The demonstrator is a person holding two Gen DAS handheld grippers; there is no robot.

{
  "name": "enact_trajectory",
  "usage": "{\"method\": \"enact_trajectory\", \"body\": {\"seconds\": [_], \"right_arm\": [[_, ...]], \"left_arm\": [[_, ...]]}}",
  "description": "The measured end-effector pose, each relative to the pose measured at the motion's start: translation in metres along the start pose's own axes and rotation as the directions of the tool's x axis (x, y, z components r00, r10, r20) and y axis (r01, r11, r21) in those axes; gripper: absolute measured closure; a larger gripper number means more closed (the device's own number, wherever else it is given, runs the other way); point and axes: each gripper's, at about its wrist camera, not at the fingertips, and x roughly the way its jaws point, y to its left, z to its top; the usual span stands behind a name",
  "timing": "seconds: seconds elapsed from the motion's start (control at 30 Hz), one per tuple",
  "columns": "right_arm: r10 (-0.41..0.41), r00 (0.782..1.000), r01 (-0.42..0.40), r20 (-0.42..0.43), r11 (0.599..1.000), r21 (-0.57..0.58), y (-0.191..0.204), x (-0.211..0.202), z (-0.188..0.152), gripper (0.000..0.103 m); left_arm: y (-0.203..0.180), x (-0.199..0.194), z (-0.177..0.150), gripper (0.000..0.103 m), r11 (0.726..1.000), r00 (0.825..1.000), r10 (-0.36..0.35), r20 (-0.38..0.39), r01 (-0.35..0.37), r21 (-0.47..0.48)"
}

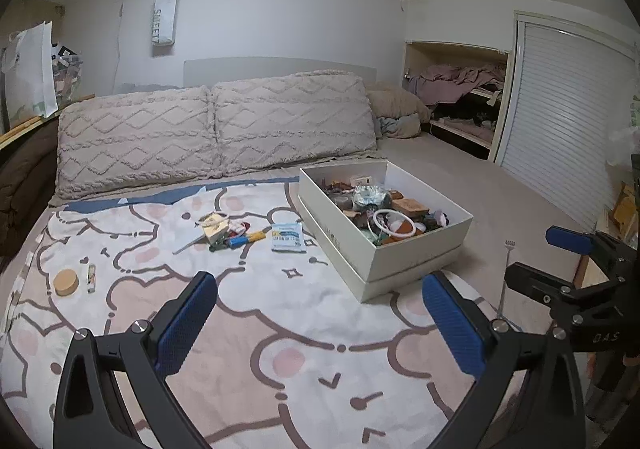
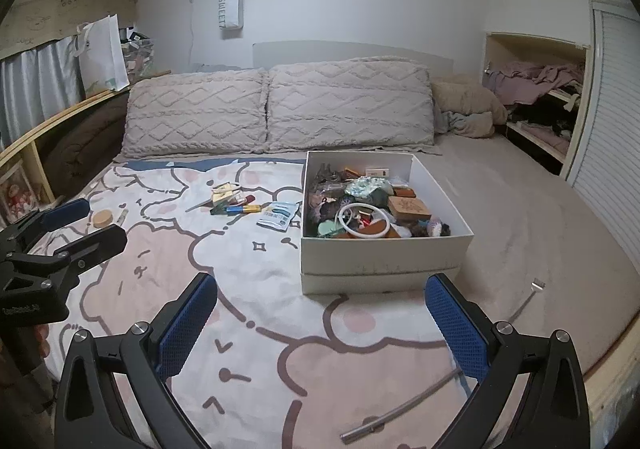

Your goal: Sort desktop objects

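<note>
Bedroom, cartoon-print blanket over the bed, white box of odds and ends as landmark

Left of the box: loose cluster of small items and a flat blue-and-white packet just beside its near-left corner; farther left, a round wooden lid. Likely light, small, some slippery; packet limp, best pinched at an edge; lid stiff, best taken across its rim. Soft bedding underneath, so pressing down probably sinks things. Left gripper spread wide, holding nothing, hovering near the box's front. Right gripper likewise wide apart, empty, touching nothing
</note>
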Motion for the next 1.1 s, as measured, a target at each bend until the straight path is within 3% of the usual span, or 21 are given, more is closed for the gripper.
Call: {"method": "enact_trajectory", "body": {"seconds": [1.1], "right_arm": [[-0.053, 0.998, 0.053, 0.033, 0.999, 0.000, 0.015, -0.045, -0.046, 0.000]], "left_arm": [[-0.003, -0.048, -0.045, 0.000, 1.000, 1.000, 0.014, -0.021, -0.014, 0.016]]}}
